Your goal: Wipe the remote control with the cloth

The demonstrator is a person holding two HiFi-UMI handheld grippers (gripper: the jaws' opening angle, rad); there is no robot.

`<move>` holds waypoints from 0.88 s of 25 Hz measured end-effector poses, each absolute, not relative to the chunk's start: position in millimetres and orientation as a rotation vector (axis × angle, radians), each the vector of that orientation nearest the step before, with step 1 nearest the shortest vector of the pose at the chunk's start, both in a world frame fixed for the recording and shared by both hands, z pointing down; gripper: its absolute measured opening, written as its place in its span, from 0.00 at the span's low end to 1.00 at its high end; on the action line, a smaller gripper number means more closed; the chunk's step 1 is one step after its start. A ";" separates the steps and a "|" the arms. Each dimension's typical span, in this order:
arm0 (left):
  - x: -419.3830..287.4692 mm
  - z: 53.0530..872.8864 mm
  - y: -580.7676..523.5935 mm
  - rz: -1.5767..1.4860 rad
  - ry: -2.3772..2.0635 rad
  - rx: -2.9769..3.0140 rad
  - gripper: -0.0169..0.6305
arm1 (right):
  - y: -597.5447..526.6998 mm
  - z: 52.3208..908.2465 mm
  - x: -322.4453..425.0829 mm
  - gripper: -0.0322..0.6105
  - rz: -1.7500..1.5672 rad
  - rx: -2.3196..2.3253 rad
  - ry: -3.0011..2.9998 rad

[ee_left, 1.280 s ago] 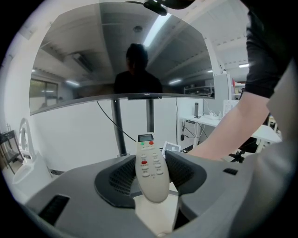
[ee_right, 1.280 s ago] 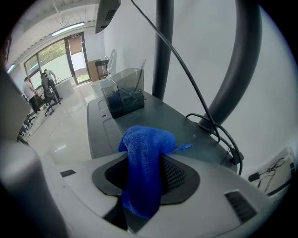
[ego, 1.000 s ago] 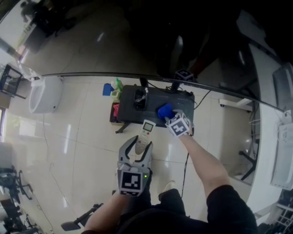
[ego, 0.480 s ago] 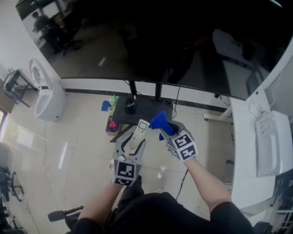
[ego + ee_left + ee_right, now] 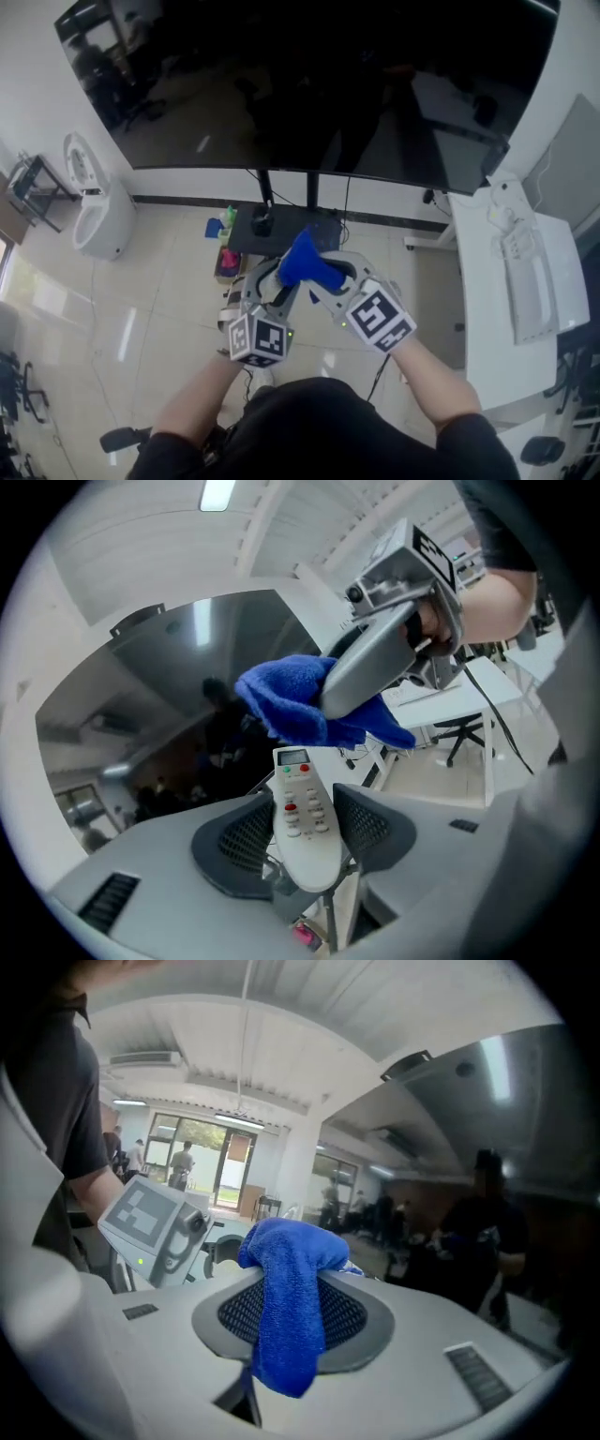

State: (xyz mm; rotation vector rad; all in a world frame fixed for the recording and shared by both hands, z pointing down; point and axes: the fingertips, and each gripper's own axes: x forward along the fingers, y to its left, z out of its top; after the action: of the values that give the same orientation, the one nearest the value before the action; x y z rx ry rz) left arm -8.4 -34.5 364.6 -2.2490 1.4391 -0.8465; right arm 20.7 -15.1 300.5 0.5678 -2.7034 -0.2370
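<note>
A white remote control (image 5: 302,817) with red and grey buttons stands upright between the pads of my left gripper (image 5: 305,841), which is shut on its lower half. My right gripper (image 5: 291,1312) is shut on a blue cloth (image 5: 291,1307) that drapes over its jaws. In the left gripper view the cloth (image 5: 291,705) hangs right at the remote's top end, by its small display. In the head view both grippers meet in front of me, the left gripper (image 5: 270,286) under the cloth (image 5: 305,262) and the right gripper (image 5: 336,279) beside it. There the cloth hides the remote.
A large dark screen (image 5: 309,84) on a stand fills the wall ahead, with a black base (image 5: 281,225) on the tiled floor and coloured bottles (image 5: 223,227) beside it. A white table (image 5: 511,272) stands at the right, a white appliance (image 5: 94,211) at the left.
Both grippers have risen and drawn together. The cloth, which was to the right of the remote, now sits at its top end. The head view has tilted up toward the screen.
</note>
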 end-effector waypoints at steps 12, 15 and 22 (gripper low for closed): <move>-11.2 339.4 -5.4 -0.940 1.108 -1.992 0.34 | 16.7 316.5 -28.0 0.23 -0.443 0.450 -2.476; -16.1 337.9 0.5 -0.931 1.089 -1.996 0.34 | 9.2 312.1 -22.5 0.23 -0.456 0.499 -2.465; -18.0 343.5 8.0 -0.928 1.067 -2.024 0.34 | -23.1 324.2 6.4 0.23 -0.404 0.640 -2.418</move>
State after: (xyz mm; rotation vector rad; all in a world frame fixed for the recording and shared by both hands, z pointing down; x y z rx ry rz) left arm -18.0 8.0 343.5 -2.0243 1.0667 -0.9283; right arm 6.4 -23.1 324.2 0.6404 -2.4175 -0.4044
